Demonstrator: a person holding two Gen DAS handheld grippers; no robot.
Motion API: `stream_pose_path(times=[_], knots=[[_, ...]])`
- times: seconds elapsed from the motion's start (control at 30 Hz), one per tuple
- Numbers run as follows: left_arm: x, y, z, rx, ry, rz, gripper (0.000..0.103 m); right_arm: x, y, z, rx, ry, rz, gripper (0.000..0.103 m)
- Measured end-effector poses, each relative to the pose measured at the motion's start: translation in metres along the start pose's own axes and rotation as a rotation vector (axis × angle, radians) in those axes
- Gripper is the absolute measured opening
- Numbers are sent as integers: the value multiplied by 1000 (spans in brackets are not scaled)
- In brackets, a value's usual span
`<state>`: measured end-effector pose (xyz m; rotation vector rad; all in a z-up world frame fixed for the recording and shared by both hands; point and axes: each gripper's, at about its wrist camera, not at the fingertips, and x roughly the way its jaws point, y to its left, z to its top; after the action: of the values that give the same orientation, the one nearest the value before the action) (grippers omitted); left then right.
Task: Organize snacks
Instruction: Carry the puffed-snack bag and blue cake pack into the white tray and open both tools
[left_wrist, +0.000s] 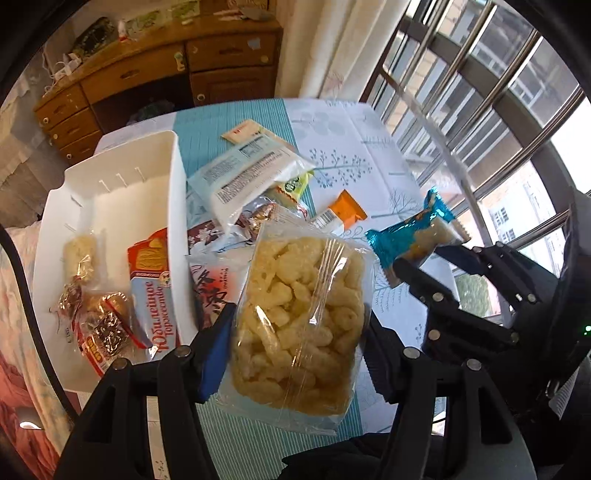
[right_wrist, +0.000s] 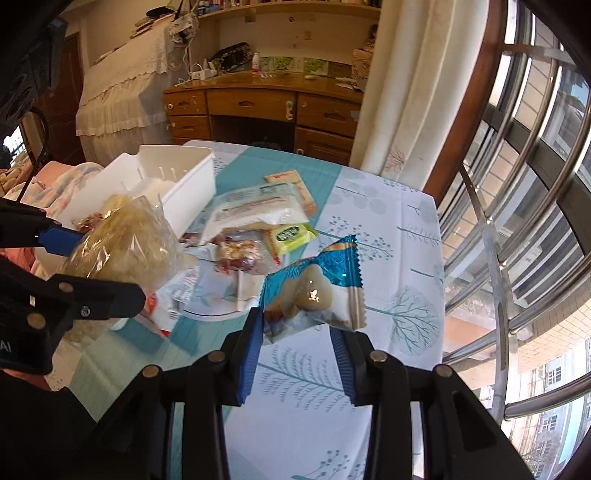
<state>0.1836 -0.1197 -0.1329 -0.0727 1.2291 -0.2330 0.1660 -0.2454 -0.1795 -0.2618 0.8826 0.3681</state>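
Left claw (left_wrist: 295, 325) gripped the clear bag of corn puffs (left_wrist: 301, 317); right claw (right_wrist: 299, 332) gripped a blue-wrapped cake (right_wrist: 314, 291). White bin (left_wrist: 110, 192) lay left, nearer the left claw

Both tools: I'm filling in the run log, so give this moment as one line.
left tool: shut on puff bag | right tool: shut on blue packet | white bin: partly filled

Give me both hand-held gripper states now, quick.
Left hand-held gripper: closed on the clear bag of puffs, lifted off the table.
Right hand-held gripper: closed on the blue-wrapped snack, also in the air.
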Motion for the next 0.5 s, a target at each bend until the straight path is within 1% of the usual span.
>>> stream_pose_path(times=[0.1,0.2,0.5], knots=[[-18,15,-8,-7,-33,-14,62,-6,17,6,-13,-16,14,37],[-26,30,-11,-12,-52,-18,62,-11,33,14,-18,-23,28,37],[-55,70,-21,31,-94,-40,62,-24,91,42,-30,-50,56,37]])
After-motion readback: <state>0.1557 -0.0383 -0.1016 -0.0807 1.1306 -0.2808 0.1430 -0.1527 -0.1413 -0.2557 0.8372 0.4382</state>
